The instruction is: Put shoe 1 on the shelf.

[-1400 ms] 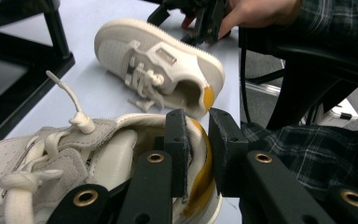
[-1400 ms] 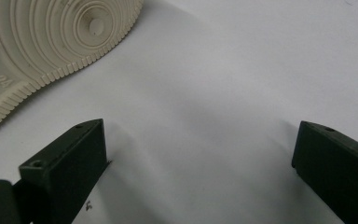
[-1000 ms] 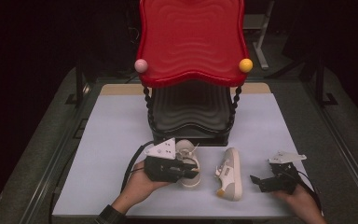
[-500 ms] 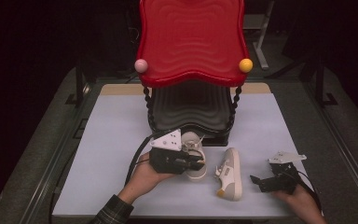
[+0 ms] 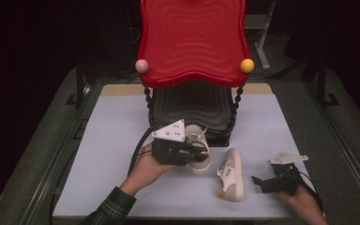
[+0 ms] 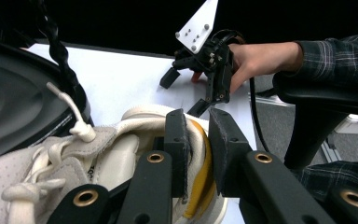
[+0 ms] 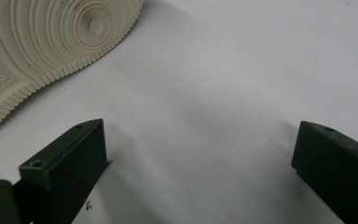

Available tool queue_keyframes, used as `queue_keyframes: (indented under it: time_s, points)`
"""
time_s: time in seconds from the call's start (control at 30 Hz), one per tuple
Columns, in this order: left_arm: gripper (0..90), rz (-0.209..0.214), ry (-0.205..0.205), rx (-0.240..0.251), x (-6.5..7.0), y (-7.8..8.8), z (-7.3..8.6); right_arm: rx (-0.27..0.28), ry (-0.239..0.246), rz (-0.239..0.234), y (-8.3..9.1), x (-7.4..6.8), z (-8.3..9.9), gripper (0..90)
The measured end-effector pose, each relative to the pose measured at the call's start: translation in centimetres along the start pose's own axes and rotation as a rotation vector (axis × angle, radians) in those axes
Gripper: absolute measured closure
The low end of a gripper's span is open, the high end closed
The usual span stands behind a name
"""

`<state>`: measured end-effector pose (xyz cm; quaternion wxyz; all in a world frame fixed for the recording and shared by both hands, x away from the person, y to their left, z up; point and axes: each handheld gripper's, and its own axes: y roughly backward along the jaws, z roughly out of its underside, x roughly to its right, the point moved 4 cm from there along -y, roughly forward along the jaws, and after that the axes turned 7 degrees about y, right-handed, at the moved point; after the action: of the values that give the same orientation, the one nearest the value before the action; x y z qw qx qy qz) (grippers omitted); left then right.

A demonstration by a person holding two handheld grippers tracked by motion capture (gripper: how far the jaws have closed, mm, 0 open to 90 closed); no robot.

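By rack front | L tongs (image 5: 201, 152) clamp shoe (image 5: 198, 140) heel, toe toward rack | R tongs (image 5: 262, 182) wide, empty

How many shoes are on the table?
2. One shoe is pinched at its heel by the left gripper, in front of the black lower shelf. The other shoe lies on its side between the two grippers. More might hide under the red shelf.

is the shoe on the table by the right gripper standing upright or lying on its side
On its side. The loose shoe shows its grey side upward in the high view, and its ridged sole faces the right gripper's camera.
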<state>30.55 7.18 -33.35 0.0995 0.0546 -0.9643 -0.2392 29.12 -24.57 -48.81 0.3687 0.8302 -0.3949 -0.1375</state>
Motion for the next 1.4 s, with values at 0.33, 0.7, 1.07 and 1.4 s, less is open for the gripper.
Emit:
queue_keyframes:
  time_s: [0.33, 0.7, 1.07, 1.4]
  points:
    - [77.9, 0.002, -0.040, -0.011, 0.0, 0.2, -1.4, 0.000, -0.001, -0.001, 0.0, 0.0, 0.0, 2.3]
    - [77.9, -0.047, -0.079, -0.033, -1.9, 0.9, -2.3, 0.001, -0.001, -0.001, 0.0, 0.0, 0.0, 2.3]
    - [77.9, -0.151, -0.166, -0.063, -5.4, 1.8, -3.0, 0.001, -0.001, -0.001, 0.0, 0.0, 0.0, 2.3]
    - [77.9, -0.185, -0.222, -0.098, -7.7, 1.6, -2.6, 0.001, -0.002, -0.001, 0.0, 0.0, 0.0, 2.3]
